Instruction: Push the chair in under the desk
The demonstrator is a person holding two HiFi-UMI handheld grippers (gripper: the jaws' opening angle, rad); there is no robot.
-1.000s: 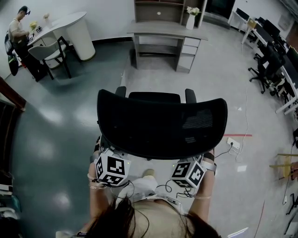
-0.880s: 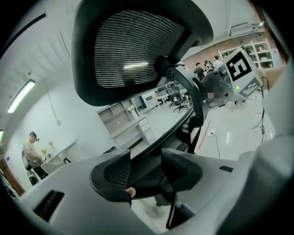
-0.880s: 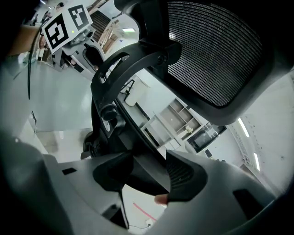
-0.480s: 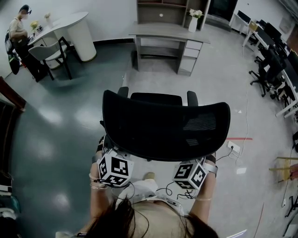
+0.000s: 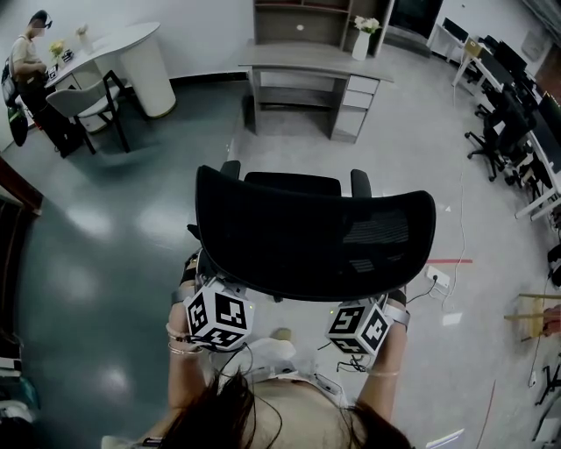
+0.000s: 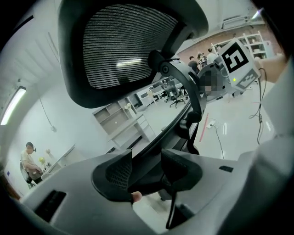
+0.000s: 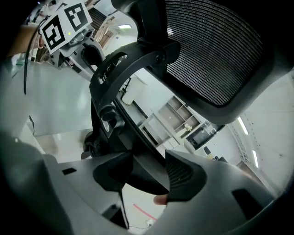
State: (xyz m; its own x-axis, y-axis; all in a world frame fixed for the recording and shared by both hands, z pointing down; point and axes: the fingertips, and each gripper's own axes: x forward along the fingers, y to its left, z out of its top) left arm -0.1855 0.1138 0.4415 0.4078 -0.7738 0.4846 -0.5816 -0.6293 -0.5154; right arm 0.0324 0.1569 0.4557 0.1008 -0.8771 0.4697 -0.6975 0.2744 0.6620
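You're in an open-plan office: a grey desk [image 5: 307, 58] with drawers, a shelf unit [image 5: 298, 22] behind it, workstation rows [image 5: 545, 140] and swivel chairs [image 5: 491, 140] to its right.

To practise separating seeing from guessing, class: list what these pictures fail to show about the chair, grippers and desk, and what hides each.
Chair wheels: head view, hidden beneath its backrest.
Jaws of left gripper and right gripper: head view, covered by the backrest's lower edge and marker cubes; only their own views show them clamped on the frame.
Desk kneehole depth: head view, too distant and small.
Vase contents: head view, too small.
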